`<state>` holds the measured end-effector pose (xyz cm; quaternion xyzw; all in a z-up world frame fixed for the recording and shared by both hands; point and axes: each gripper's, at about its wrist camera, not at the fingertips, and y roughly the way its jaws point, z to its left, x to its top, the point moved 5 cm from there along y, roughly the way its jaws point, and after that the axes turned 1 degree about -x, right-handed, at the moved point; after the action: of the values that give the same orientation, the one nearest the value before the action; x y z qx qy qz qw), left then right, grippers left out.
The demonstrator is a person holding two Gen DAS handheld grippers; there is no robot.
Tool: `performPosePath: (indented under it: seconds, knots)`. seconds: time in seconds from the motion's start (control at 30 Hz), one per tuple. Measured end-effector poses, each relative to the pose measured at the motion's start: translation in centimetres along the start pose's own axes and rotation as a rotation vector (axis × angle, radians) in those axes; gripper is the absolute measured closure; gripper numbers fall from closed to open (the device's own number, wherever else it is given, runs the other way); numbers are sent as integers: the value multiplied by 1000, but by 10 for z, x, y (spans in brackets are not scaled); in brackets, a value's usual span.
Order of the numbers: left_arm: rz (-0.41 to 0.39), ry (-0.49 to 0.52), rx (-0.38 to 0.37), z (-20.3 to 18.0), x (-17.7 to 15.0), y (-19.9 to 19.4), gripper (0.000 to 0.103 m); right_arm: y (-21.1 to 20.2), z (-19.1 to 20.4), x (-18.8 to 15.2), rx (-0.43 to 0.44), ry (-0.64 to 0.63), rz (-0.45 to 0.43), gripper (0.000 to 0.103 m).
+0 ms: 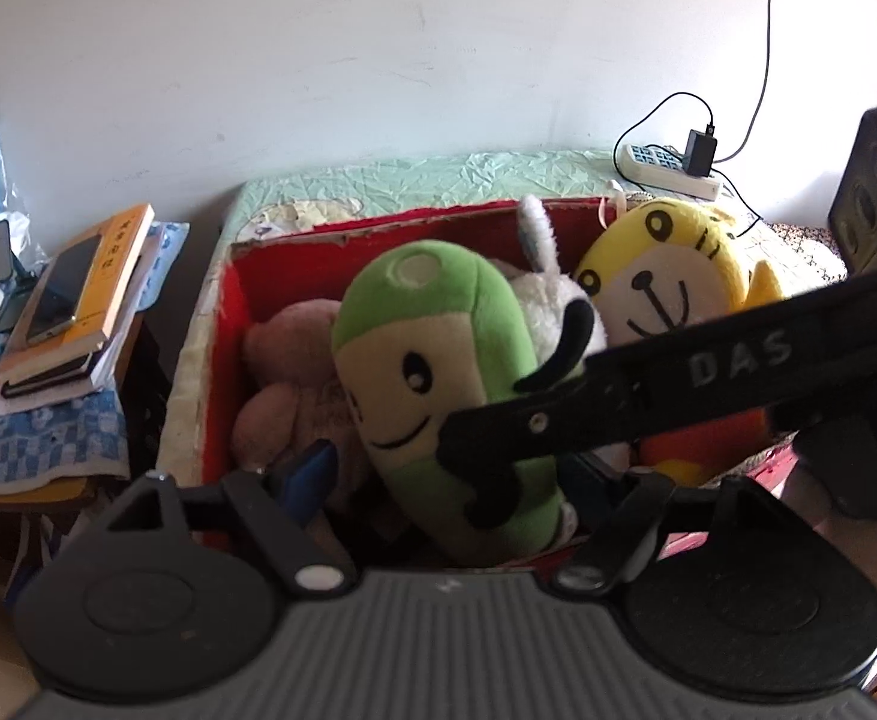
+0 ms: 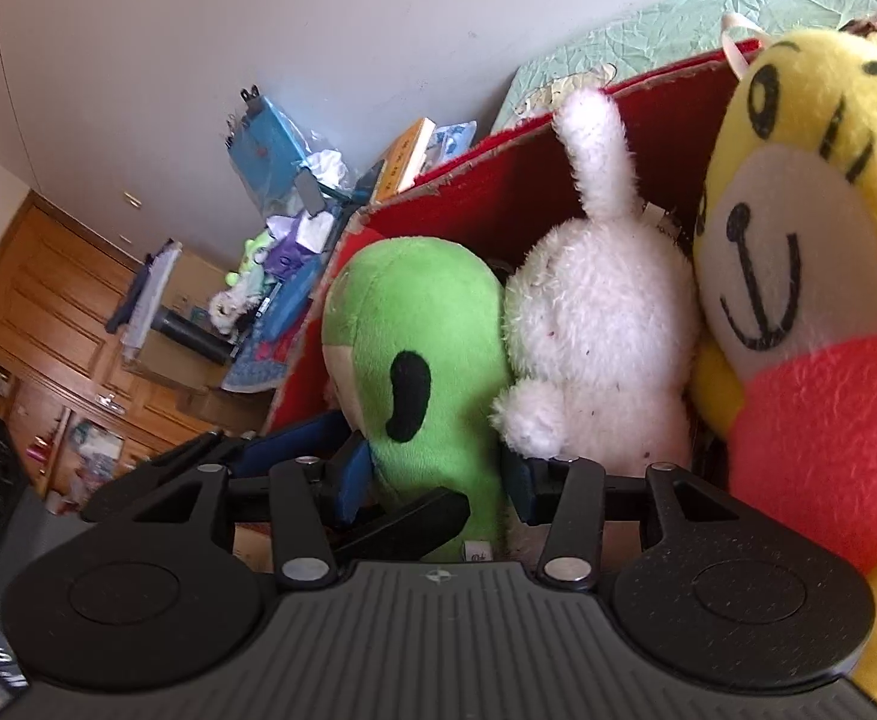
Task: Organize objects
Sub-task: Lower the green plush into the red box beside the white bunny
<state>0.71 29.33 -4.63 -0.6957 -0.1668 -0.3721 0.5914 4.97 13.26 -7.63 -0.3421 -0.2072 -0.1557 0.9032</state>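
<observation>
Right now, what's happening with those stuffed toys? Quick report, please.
Right gripper straddling green plush, grip unclear. Left gripper alongside, jaws apart. Plush upright in red box. White bunny, yellow tiger crowding it.

In the box [image 1: 270, 267] on the bed [image 1: 414, 180], left to right: bear plush [image 1: 291, 372], pea-pod plush [image 1: 438, 360], rabbit plush [image 2: 600, 330], tiger plush [image 1: 672, 276]. Behind the box, at the bed's far right corner: power strip [image 1: 660, 168] with charger [image 1: 700, 153] plugged in. Left of the bed, on the bench [image 1: 36, 489]: stacked books [image 1: 87, 300], phone [image 1: 60, 294] on top.
</observation>
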Motion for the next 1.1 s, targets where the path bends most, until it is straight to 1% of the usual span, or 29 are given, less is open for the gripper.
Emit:
performPosePath:
  seconds: [0.1, 0.2, 0.3, 0.37, 0.47, 0.5, 0.67, 0.83, 1.1]
  knots:
    - [5, 17, 13, -3, 2, -1, 18, -9, 4, -1, 0, 2, -14, 50]
    - [13, 29, 31, -5, 4, -1, 18, -18, 1, -3, 30, 51, -39, 50]
    - [34, 30, 48, -5, 4, 2, 18, -25, -3, -4, 31, 86, -62, 55]
    - [59, 29, 65, -5, 6, 5, 18, -27, -6, -4, 23, 106, -73, 63]
    - [82, 24, 77, -5, 9, 7, 17, -27, -8, -5, 25, 134, -82, 65]
    - [92, 12, 98, -5, 9, 7, 17, -28, -8, -5, 23, 134, -85, 65]
    - [125, 31, 147, -9, 12, 9, 13, -34, -6, -6, -10, 115, -104, 66]
    - [140, 43, 169, -15, 12, 10, 12, -38, -5, -7, -34, 88, -112, 66]
    - [156, 29, 202, -18, 15, 14, 10, -42, -4, -10, -66, 40, -141, 66]
